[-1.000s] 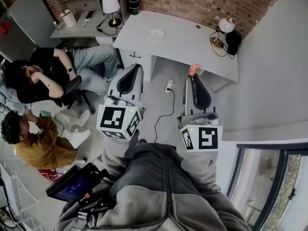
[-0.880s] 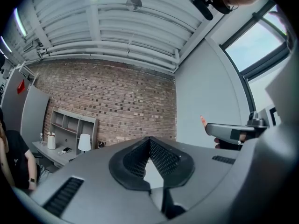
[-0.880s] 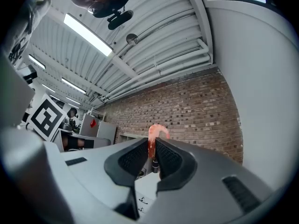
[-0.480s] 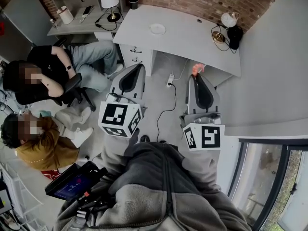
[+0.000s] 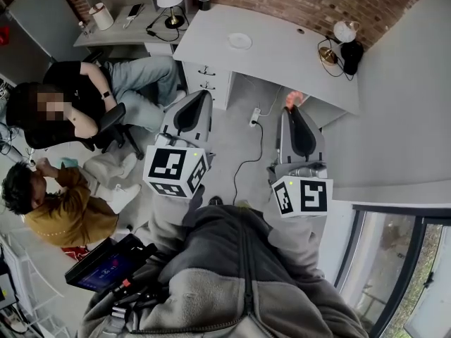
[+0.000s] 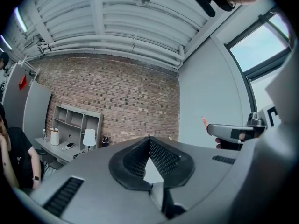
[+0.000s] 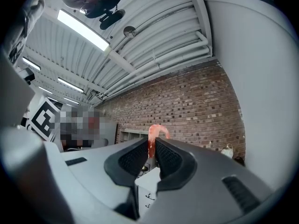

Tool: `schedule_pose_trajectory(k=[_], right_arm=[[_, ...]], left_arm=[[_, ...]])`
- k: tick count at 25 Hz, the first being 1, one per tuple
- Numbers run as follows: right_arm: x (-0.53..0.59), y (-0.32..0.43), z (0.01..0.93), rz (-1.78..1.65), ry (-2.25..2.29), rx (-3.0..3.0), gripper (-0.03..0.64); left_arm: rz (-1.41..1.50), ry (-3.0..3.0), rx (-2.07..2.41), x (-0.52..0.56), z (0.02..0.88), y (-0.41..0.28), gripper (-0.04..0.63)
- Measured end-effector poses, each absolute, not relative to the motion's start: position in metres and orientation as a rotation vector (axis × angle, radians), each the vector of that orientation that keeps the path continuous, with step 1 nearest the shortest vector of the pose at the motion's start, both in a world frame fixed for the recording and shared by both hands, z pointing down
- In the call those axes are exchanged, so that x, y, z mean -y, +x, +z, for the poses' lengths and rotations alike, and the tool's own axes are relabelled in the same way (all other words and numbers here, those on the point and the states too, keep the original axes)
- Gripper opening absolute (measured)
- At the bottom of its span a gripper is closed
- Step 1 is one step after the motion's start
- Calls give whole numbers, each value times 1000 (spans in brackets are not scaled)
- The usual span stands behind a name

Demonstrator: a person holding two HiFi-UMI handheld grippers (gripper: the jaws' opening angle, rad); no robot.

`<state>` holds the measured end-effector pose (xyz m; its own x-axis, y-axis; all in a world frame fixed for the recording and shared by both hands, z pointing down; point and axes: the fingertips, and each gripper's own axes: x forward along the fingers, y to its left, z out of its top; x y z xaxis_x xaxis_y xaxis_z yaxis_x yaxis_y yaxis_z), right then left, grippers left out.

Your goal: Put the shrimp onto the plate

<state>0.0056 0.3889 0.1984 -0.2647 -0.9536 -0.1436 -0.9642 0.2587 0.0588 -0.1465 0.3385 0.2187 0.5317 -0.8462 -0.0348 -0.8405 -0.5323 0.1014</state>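
Right gripper view: right gripper (image 7: 152,148) pinches shrimp (image 7: 151,136)

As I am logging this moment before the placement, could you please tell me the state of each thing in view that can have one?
Right gripper: jaws shut on the pink curled shrimp.
Pink curled shrimp: held in the air, curled end poking above the jaws.
Left gripper: jaws together, nothing between them.
Small white round plate: looks empty, lying on the grey desk.
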Motion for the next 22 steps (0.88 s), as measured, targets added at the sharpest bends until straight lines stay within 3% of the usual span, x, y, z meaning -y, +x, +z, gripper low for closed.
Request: schedule_pose_trajectory(k=[22], right_arm=[[-305,24,218,116,-1827,-2407,46]], left_arm=[[-84,2642,1498,-261,239,-141,5]])
